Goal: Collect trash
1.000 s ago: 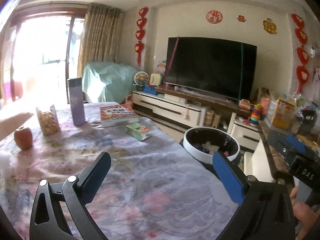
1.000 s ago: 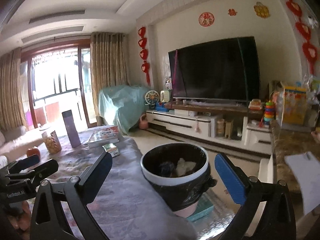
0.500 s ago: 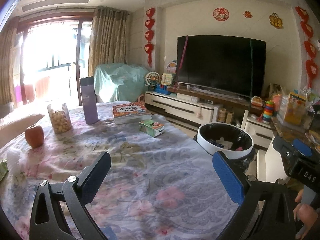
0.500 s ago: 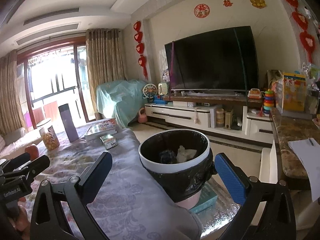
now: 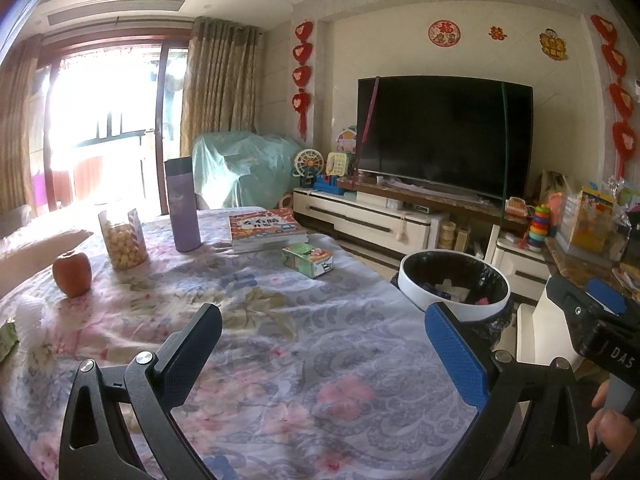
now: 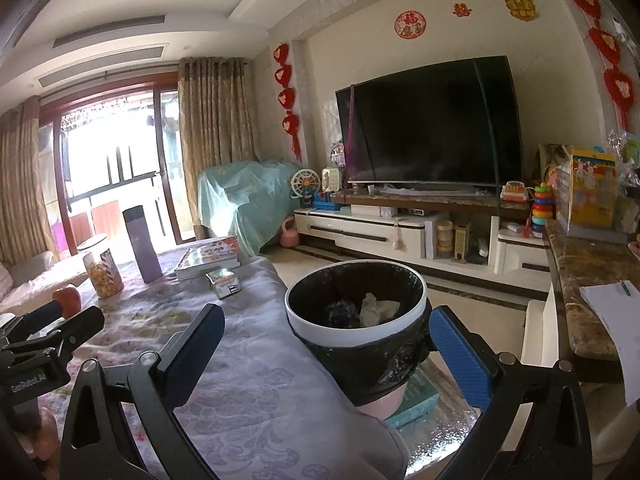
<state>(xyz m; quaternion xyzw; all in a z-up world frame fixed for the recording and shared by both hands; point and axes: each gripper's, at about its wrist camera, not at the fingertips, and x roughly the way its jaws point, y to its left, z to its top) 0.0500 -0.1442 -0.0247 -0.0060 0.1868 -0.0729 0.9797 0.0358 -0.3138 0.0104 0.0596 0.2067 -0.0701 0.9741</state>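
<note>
A white-rimmed trash bin (image 6: 356, 322) with a black liner stands off the table's right edge, with crumpled white paper (image 6: 378, 306) and dark scraps inside. In the left wrist view the bin (image 5: 410, 276) sits beyond the table's corner. My right gripper (image 6: 324, 344) is open and empty, its fingers on either side of the bin in the view. My left gripper (image 5: 320, 344) hangs open and empty over the floral tablecloth (image 5: 280, 360). A small green carton (image 5: 307, 260) lies on the table. At the left edge lie a crumpled white wad (image 5: 28, 316) and a green wrapper (image 5: 6, 340).
An apple (image 5: 72, 274), a snack jar (image 5: 122, 238), a purple bottle (image 5: 182, 204) and stacked books (image 5: 266, 228) stand at the table's far side. A TV cabinet (image 6: 400, 236) runs along the wall. A marble counter (image 6: 584, 280) with paper is on the right.
Both views have tilted up and drawn back a little. The bin fills more of the right wrist view. More of the table's left side shows in the left wrist view. Both grippers stayed open.
</note>
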